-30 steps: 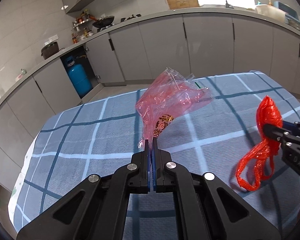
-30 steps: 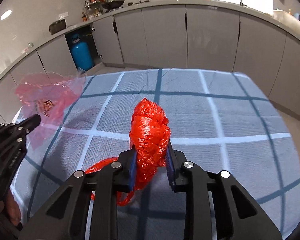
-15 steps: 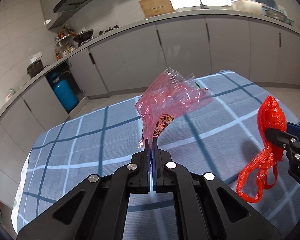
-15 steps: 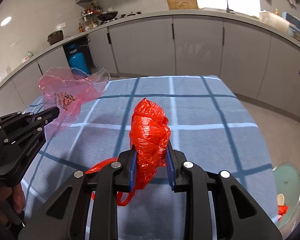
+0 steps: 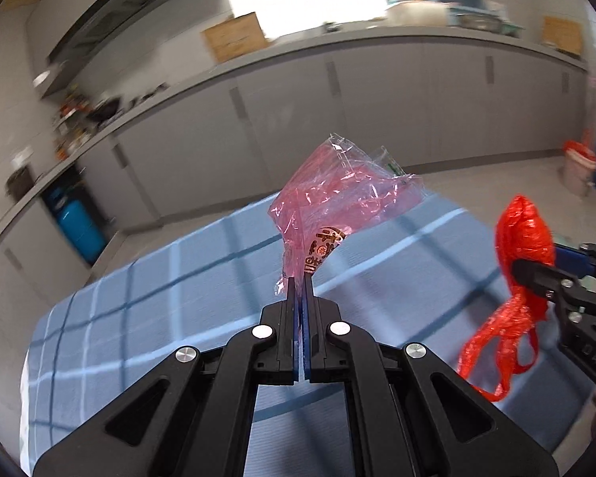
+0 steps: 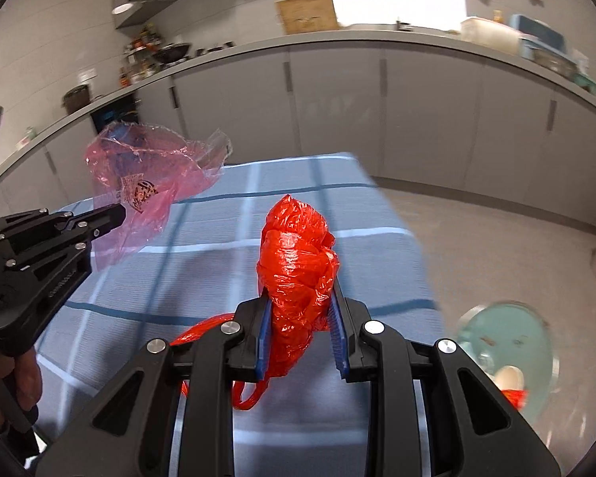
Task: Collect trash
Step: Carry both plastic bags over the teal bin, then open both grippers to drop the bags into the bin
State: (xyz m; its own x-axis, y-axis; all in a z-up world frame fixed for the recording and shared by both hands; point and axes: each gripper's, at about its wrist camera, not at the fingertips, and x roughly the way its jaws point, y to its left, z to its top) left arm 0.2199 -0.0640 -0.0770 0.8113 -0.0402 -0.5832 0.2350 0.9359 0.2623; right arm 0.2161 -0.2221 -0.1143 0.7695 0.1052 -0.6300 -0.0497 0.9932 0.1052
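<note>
Trash bags [image 6: 298, 262] gripped above table [image 6: 226, 262]; bin [image 6: 508, 353] floor-right.

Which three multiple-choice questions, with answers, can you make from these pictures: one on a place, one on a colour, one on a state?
1. Where is the green bin?
A. on the table
B. on the floor, right of the table
C. on the counter

2. What colour is the crumpled bag in the right gripper?
A. red
B. blue
C. white

3. How is the left gripper?
A. open and empty
B. shut on the pink wrapper
C. lying on the table

Answers:
1 B: the bin stands on the floor past the table edge.
2 A: the bag between the right gripper's fingers is bright red.
3 B: the left gripper pinches the wrapper's lower edge.
</note>
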